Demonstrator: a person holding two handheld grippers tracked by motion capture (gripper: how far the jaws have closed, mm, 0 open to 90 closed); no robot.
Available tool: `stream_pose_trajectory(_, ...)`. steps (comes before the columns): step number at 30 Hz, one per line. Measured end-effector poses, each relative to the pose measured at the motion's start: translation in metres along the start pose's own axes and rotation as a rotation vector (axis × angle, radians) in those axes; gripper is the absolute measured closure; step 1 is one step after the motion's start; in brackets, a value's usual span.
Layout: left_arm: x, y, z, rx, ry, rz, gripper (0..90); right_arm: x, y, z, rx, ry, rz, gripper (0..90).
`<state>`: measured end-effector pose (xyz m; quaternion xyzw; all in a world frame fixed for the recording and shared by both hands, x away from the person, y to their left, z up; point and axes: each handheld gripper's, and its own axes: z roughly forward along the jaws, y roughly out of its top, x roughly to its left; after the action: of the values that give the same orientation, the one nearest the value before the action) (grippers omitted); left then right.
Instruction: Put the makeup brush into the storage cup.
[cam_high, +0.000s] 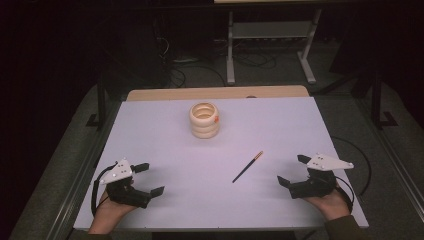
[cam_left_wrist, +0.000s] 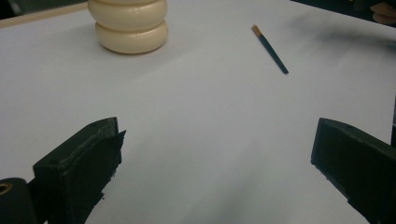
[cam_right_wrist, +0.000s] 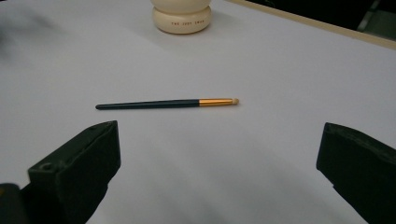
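A: So, we start from the brush (cam_right_wrist: 166, 103): it lies flat on the white table (cam_high: 150, 130), dark handle toward us, gold ferrule and pale tip toward the cream ribbed holder (cam_high: 204, 120), which stands well apart at the far middle.

B: Right, and nothing touches it. Our right gripper (cam_high: 294, 171) rests near the table's right edge, jaws spread wide with nothing between them. Our left gripper (cam_high: 152, 179) sits at the near left, jaws equally wide and bare.

A: We judge the right one is the nearer, so it should take the brush.

B: Agreed. The handle is thin and lies low, so we bring the jaws down across it, not along it, and close near the ferrule where it is thickest.

A: And we keep the pads close to the tabletop, or they shut above it.

B: Then we lift level, so the brush doesn't pivot in the grip.
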<state>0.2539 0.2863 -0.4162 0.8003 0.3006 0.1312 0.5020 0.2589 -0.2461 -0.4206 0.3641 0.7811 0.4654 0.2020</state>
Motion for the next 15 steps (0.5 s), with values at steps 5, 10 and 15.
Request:
stream_pose_trajectory(5, -0.0001, 0.0008, 0.0021, 0.004, 0.000, -0.002, 1.3, -0.0004, -0.0003, -0.0003, -0.006, -0.001, 0.001, 0.0)
stream_pose_trajectory(10, -0.0002, 0.0029, 0.0050, 0.005, -0.010, 0.001, 1.3, -0.0013, -0.0002, -0.0003, -0.006, -0.001, 0.003, 0.0)
stream_pose_trajectory(15, 0.0000, 0.0062, 0.0098, 0.007, -0.027, 0.007, 1.3, -0.0014, 0.0000, 0.0006, -0.009, -0.003, -0.001, 0.0)
